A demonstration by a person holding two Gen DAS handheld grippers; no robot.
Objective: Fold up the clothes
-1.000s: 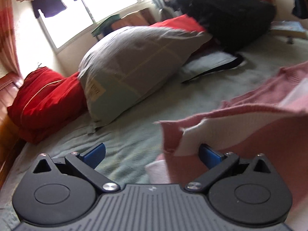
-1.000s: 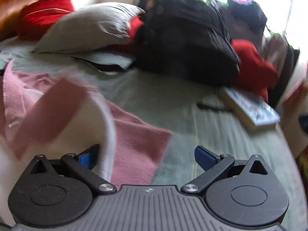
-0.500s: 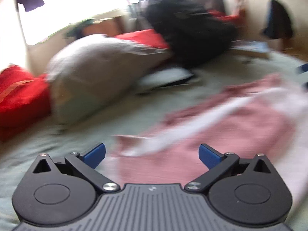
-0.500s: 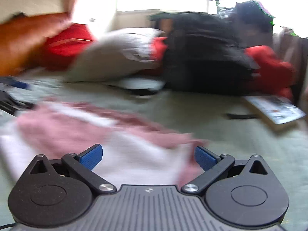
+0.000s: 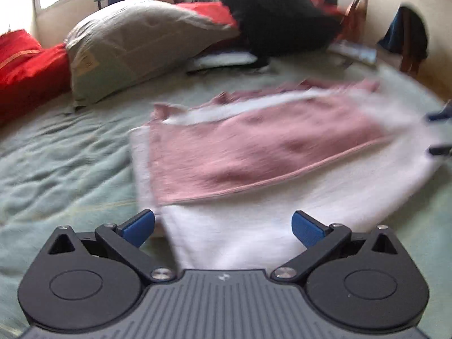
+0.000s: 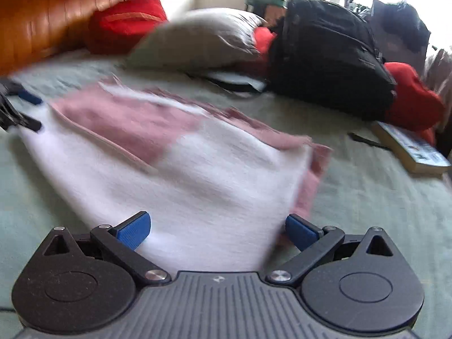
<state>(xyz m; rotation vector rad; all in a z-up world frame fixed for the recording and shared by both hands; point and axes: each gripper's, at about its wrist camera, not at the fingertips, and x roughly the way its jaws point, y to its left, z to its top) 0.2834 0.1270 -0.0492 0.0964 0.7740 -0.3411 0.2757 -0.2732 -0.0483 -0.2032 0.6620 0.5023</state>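
A pink and white garment (image 5: 262,147) lies spread on the pale green bed sheet (image 5: 65,163), a pink panel folded over the white part. My left gripper (image 5: 223,223) is open over the garment's near white edge, fingers apart on either side of the cloth. My right gripper (image 6: 217,226) is also open above the white part of the garment (image 6: 183,175) at its opposite end. The right gripper (image 5: 439,132) shows at the right edge of the left wrist view, and the left gripper (image 6: 21,110) at the left edge of the right wrist view. Both views are blurred.
A grey pillow (image 5: 135,45) and red cushions (image 5: 25,62) lie at the head of the bed. A black backpack (image 6: 330,56) sits behind the garment, with a book (image 6: 412,147) beside it. A brown headboard (image 6: 42,19) stands at the far left.
The garment went from hanging lifted and bunched to lying spread on the bed. Both grippers have drawn back toward its near edge and stayed open.
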